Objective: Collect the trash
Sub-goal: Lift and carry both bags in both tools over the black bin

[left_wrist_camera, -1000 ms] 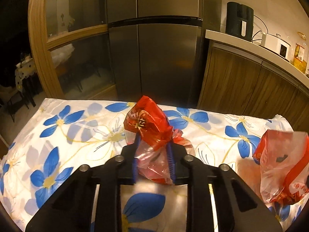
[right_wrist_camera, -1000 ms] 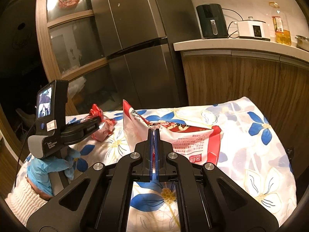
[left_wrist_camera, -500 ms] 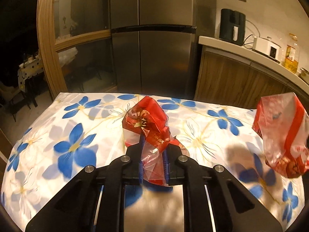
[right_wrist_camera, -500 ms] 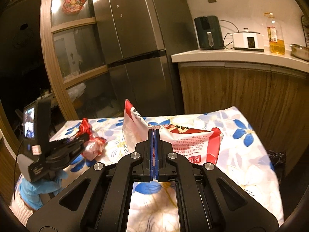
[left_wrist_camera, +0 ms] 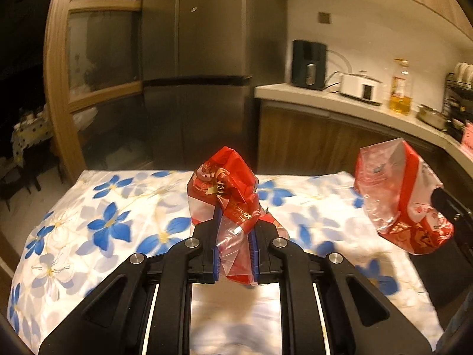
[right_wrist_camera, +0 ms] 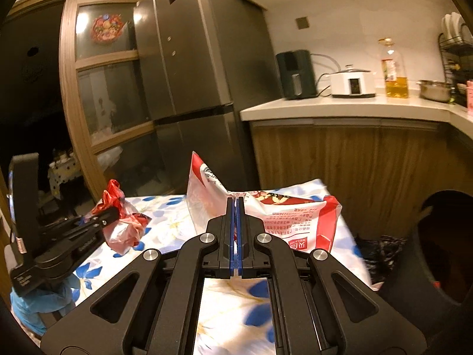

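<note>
Left wrist view: a tall grey steel refrigerator (left_wrist_camera: pixel 195 68) fills the upper middle of the frame, with a wooden-framed glass door (left_wrist_camera: pixel 100 59) to its left and a pale kitchen worktop on wooden cabinets (left_wrist_camera: pixel 348 103) running off to the right. Below them, across the lower half, spreads the counter covered in a white cloth with blue flowers (left_wrist_camera: pixel 97 222). At lower centre the left gripper (left_wrist_camera: pixel 235 222) has its blue-padded fingers (left_wrist_camera: pixel 217 236) drawn narrow and pressed on a crumpled red and clear plastic wrapper (left_wrist_camera: pixel 224 186), which sticks up above the cloth; these jaws have just been closing on it. At the right edge hangs a larger red and white plastic snack bag (left_wrist_camera: pixel 396 195), clear of the cloth.

Right wrist view: the right gripper (right_wrist_camera: pixel 235 207) at lower centre has its fingers (right_wrist_camera: pixel 229 230) pressed together on the top fold of that same bag, which spreads out to the right of them. At lower left the other gripper holds the crumpled wrapper above the cloth. A dark round bin opening (right_wrist_camera: pixel 443 248) sits at the right edge, just beyond the counter.
</note>
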A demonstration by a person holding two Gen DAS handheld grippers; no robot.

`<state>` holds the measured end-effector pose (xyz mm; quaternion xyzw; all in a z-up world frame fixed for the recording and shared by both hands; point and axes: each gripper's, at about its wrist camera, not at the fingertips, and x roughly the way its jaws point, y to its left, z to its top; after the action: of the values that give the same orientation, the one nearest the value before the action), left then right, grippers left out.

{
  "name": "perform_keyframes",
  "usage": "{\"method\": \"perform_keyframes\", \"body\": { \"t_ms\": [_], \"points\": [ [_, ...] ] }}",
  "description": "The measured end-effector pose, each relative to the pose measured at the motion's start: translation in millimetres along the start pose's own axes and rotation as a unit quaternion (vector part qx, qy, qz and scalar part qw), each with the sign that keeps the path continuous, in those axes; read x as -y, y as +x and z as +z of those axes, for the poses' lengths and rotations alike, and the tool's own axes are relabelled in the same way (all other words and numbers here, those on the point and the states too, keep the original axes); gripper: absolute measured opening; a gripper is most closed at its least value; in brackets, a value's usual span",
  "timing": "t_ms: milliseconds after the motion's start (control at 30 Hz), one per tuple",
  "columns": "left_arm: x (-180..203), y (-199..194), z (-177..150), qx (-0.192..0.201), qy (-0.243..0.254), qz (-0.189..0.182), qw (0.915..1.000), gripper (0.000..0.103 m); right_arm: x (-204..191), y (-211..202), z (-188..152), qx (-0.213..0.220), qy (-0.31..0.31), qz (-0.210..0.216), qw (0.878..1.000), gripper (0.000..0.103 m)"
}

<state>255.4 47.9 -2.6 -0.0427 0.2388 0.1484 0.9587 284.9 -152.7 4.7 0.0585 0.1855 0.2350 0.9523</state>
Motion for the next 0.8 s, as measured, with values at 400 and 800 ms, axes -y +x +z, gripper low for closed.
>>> {"method": "perform_keyframes", "body": {
  "t_ms": [400,800],
  "points": [
    [130,-34,0,0.014,0.055,-0.112,0.9921,0.015,95,-73,2,0.039,0.027,-0.100,0.994,0.001],
    [272,-53,-8,0.028,0.125,-0.221,0.9668,0.015,186,-128,-6,0.067,0.064,-0.202,0.975,0.001]
  ]
}}
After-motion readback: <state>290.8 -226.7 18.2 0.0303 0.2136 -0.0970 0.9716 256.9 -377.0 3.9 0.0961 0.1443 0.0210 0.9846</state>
